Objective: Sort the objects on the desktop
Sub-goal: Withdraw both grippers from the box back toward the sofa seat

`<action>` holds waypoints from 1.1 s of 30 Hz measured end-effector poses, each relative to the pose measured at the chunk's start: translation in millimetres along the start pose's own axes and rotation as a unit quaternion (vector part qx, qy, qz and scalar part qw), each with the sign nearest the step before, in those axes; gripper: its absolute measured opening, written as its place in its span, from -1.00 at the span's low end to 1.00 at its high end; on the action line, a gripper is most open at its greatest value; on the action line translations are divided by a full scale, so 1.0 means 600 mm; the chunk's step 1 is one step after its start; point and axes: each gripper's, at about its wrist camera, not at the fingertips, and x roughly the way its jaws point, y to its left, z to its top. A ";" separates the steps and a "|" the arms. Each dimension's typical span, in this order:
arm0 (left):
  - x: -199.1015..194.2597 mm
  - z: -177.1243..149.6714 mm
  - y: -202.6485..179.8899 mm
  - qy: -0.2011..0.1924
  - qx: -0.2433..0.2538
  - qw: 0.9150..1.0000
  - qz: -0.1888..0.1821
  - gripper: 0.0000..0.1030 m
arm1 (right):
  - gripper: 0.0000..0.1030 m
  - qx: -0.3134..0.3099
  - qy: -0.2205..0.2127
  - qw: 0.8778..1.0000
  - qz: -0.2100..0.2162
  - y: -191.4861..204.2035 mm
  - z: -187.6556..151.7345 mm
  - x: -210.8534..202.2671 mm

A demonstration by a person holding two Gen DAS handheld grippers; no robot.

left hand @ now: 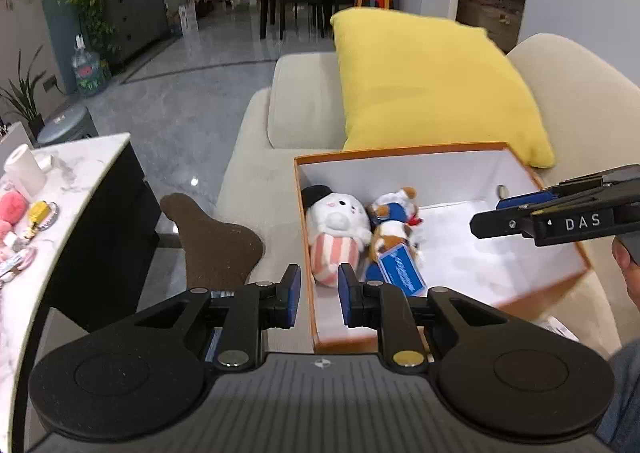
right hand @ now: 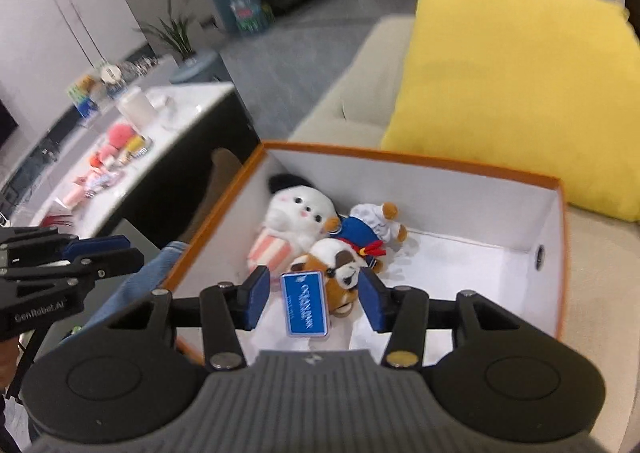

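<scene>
Left wrist view: the left gripper (left hand: pixel 319 291) hangs over the near left edge of an orange box (left hand: pixel 404 152) on a beige sofa (left hand: pixel 256 125), its jaws narrowly parted and empty; the right gripper (left hand: pixel 486 215) enters from the right above the box. Right wrist view: the right gripper (right hand: pixel 314 299), jaws wide and holding nothing, hovers over a white plush (right hand: pixel 298 213), a blue-suited plush (right hand: pixel 370 231) and a brown plush with a blue tag (right hand: pixel 306 303) lying in the box's left part. More small toys (left hand: pixel 16 221) lie on the marble surface (left hand: pixel 92 161) at far left, and a yellow cushion (left hand: pixel 432 85) leans behind the box.
</scene>
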 end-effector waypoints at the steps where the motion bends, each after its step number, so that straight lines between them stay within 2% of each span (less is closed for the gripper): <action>1: -0.017 -0.007 -0.005 -0.005 0.003 1.000 -0.001 -0.56 | 0.00 -0.005 -0.006 1.000 -0.001 0.005 -0.011 -0.017; 4: -0.061 -0.032 -0.022 -0.017 0.008 1.000 -0.011 -0.56 | 0.03 -0.017 -0.028 0.999 -0.021 0.020 -0.052 -0.064; 5: -0.074 -0.041 -0.027 -0.021 0.010 1.000 -0.016 -0.56 | 0.13 -0.018 -0.033 0.999 -0.027 0.025 -0.066 -0.079; 6: -0.088 -0.052 -0.032 -0.025 0.011 0.999 -0.021 -0.56 | 0.33 -0.017 -0.040 0.999 -0.031 0.028 -0.081 -0.093; 7: -0.098 -0.061 -0.036 -0.027 0.012 0.999 -0.023 -0.56 | 0.40 -0.014 -0.047 0.998 -0.034 0.031 -0.097 -0.106; 11: -0.128 -0.102 -0.050 -0.031 0.010 0.999 -0.033 -0.56 | 0.43 -0.007 -0.064 0.997 -0.046 0.042 -0.162 -0.148; 16: -0.139 -0.146 -0.065 -0.024 -0.003 0.999 -0.045 -0.56 | 0.41 0.015 -0.063 0.996 -0.058 0.053 -0.237 -0.182; 20: -0.133 -0.175 -0.083 -0.008 -0.004 0.998 -0.056 -0.56 | 0.32 0.024 -0.048 0.996 -0.070 0.066 -0.285 -0.193; 26: -0.128 -0.213 -0.101 0.012 -0.004 0.997 -0.070 -0.56 | 0.27 0.022 -0.013 0.996 -0.088 0.080 -0.348 -0.199; 30: -0.125 -0.229 -0.111 0.020 0.001 0.997 -0.069 -0.55 | 0.08 0.005 0.019 0.995 -0.094 0.084 -0.374 -0.187; 33: -0.128 -0.234 -0.115 0.019 0.003 0.997 -0.071 -0.55 | -0.07 -0.034 0.032 0.991 -0.122 0.092 -0.382 -0.173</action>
